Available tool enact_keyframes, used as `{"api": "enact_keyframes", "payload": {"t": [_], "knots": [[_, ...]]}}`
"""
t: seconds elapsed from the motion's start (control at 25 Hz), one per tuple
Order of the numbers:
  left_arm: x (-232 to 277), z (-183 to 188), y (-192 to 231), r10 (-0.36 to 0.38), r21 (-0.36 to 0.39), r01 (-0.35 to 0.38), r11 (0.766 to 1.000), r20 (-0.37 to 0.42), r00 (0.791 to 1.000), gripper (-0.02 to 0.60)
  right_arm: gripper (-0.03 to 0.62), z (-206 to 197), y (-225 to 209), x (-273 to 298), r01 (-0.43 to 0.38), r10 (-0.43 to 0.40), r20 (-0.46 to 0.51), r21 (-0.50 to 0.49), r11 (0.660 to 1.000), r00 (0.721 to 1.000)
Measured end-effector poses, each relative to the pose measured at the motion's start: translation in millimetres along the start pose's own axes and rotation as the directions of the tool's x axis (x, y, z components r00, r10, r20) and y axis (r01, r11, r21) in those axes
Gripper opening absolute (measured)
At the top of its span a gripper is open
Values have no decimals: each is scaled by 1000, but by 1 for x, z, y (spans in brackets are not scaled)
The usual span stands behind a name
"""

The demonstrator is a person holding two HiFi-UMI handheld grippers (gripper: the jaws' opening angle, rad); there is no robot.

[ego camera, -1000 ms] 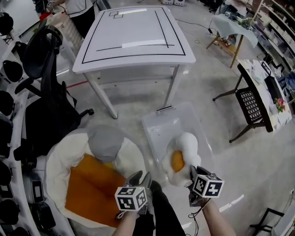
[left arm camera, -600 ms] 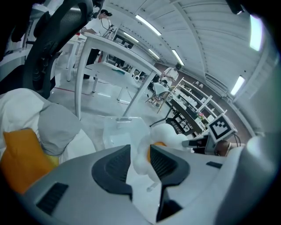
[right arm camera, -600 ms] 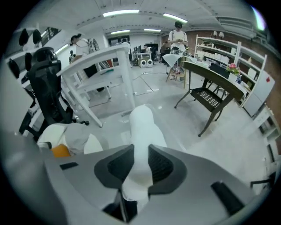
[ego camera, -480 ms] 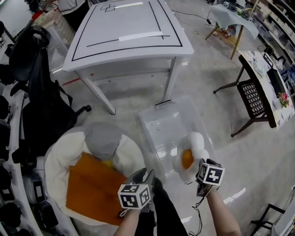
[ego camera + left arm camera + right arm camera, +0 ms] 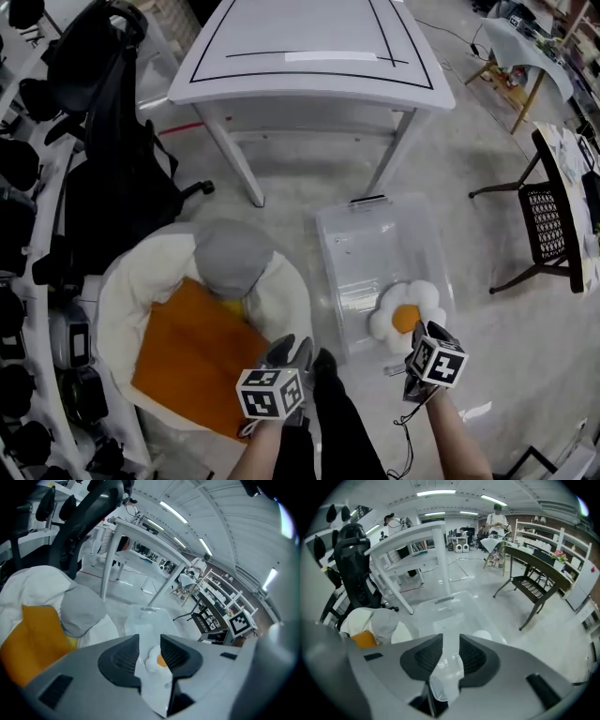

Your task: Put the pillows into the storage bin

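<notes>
Lying on a white beanbag (image 5: 122,291) at the left, an orange pillow (image 5: 187,347) covers its near side, with a gray pillow (image 5: 232,258) at its far edge. The left gripper (image 5: 150,646) hovers just right of the beanbag, jaws apart and empty. Further right, the clear storage bin (image 5: 330,253) stands on the floor with a flower-shaped pillow (image 5: 408,317) in its near right corner. The right gripper (image 5: 451,644) hangs just beside that pillow, its jaws closing with nothing pressed between them.
</notes>
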State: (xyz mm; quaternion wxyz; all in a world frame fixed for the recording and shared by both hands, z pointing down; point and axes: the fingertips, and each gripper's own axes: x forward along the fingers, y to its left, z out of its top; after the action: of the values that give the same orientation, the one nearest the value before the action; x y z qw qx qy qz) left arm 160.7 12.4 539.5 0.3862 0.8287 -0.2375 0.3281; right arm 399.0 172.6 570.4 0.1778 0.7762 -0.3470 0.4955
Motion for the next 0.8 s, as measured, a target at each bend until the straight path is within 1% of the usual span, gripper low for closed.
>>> {"api": "enact_keyframes", "payload": {"t": [0.08, 0.2, 0.28, 0.36, 0.48, 0.64, 0.72, 0.8], "knots": [[-9, -2, 17, 62, -34, -61, 998, 31, 998, 138, 107, -4, 30, 10, -78, 76, -34, -33, 996, 996], [-27, -7, 43, 152, -77, -146, 986, 67, 986, 138, 109, -13, 80, 24, -188, 180, -101, -70, 980, 978], [-38, -12, 61, 192, -114, -182, 977, 84, 978, 138, 109, -17, 115, 30, -247, 232, -129, -124, 961, 964], [-51, -18, 81, 233, -159, -215, 964, 99, 967, 138, 109, -24, 151, 34, -305, 279, -154, -188, 934, 948], [-77, -34, 110, 309, -245, -273, 930, 124, 943, 138, 109, -44, 204, 33, -394, 344, -210, -293, 871, 915], [-113, -66, 147, 420, -372, -344, 862, 143, 896, 140, 117, -83, 266, 29, -505, 402, -315, -412, 758, 860], [-130, -84, 163, 460, -425, -365, 828, 145, 876, 140, 121, -105, 292, 27, -545, 412, -362, -457, 703, 836], [-145, -103, 176, 491, -470, -379, 797, 140, 860, 138, 124, -128, 312, 27, -574, 414, -403, -486, 659, 816]]}}
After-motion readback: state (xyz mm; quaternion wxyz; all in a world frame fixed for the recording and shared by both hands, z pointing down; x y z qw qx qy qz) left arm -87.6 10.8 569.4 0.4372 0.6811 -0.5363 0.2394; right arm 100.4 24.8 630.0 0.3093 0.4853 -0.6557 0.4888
